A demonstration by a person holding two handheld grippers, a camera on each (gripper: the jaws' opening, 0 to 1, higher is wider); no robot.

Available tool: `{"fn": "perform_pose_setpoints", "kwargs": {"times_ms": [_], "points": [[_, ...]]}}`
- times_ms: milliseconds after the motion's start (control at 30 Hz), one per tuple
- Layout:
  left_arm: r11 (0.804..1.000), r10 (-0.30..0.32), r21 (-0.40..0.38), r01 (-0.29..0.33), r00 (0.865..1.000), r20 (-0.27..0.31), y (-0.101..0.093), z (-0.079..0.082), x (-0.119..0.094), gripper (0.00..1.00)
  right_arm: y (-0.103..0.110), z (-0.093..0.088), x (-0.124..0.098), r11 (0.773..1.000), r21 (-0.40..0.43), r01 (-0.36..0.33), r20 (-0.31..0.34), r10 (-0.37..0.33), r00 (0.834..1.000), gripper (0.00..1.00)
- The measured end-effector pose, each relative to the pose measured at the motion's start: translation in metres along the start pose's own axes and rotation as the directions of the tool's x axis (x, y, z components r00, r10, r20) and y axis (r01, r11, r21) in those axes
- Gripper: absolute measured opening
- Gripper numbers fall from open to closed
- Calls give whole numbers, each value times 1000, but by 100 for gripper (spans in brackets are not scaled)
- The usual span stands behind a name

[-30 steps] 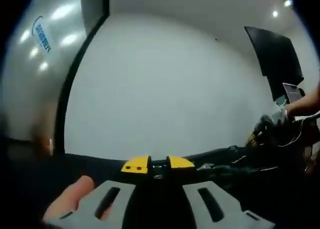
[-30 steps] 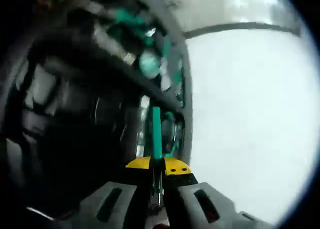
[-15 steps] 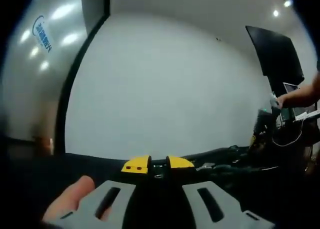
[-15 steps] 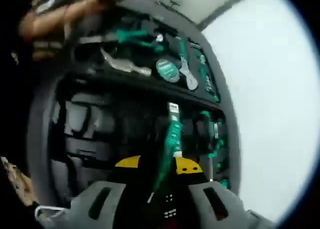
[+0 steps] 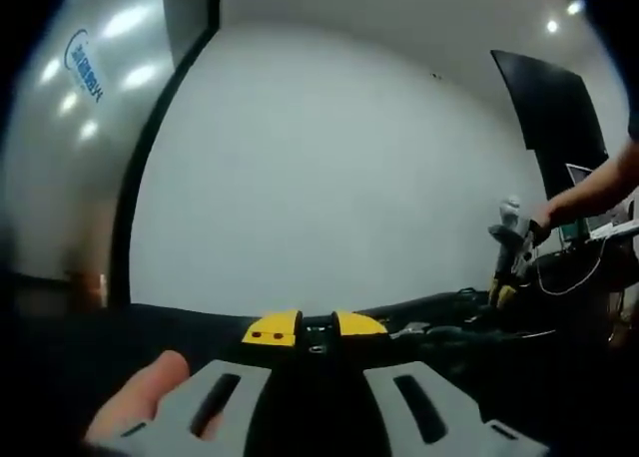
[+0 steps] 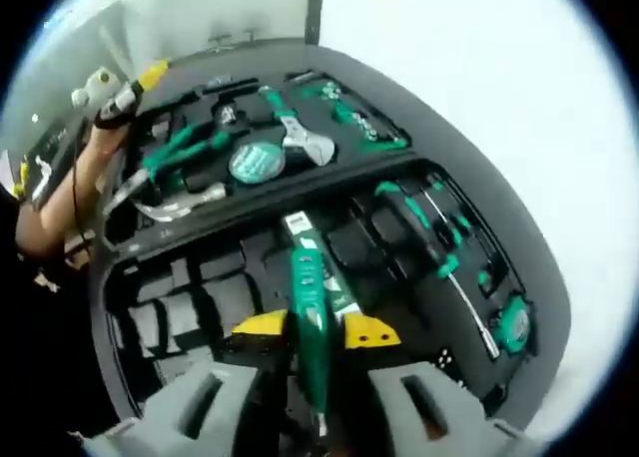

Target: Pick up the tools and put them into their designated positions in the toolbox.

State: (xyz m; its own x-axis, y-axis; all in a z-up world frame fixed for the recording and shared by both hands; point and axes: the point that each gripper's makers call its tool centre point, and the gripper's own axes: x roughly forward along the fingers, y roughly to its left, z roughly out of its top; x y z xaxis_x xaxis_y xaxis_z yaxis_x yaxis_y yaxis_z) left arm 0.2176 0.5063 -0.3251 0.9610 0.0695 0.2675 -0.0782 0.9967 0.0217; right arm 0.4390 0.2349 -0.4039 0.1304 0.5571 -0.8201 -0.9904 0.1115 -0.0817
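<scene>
Left gripper (image 5: 318,327): yellow-tipped jaws stand close together with only a narrow gap and nothing between them; it sits low over a dark surface, facing a white wall (image 5: 329,178).
Fingertip (image 5: 140,402): a person's, beside the left jaw.
Toolbox (image 6: 519,267): open, dark foam-lined, spread beneath the right gripper view.
Hand (image 6: 105,113): at the toolbox's far left corner, holding the other gripper.
Lid half of toolbox: pliers, a round green tape measure (image 6: 255,161), an adjustable wrench (image 6: 300,138).
Right gripper (image 6: 308,329): jaws clamped on a green-handled tool.
Green-handled tool (image 6: 307,297): held over the toolbox's middle, its tip toward the lid half.
Right side of toolbox: green screwdrivers (image 6: 439,232) seated in slots.
</scene>
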Motion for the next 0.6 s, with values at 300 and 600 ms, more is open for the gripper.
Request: {"fn": "perform_pose_setpoints", "kwargs": {"times_ms": [300, 600], "points": [[1000, -4, 12, 5, 1000, -14, -1, -3, 1, 13, -15, 31, -3, 990, -143, -11, 7, 12, 1000, 10], [1000, 0, 18, 0, 1000, -22, 0, -5, 1, 13, -13, 40, 24, 928, -371, -23, -79, -7, 997, 10]]}}
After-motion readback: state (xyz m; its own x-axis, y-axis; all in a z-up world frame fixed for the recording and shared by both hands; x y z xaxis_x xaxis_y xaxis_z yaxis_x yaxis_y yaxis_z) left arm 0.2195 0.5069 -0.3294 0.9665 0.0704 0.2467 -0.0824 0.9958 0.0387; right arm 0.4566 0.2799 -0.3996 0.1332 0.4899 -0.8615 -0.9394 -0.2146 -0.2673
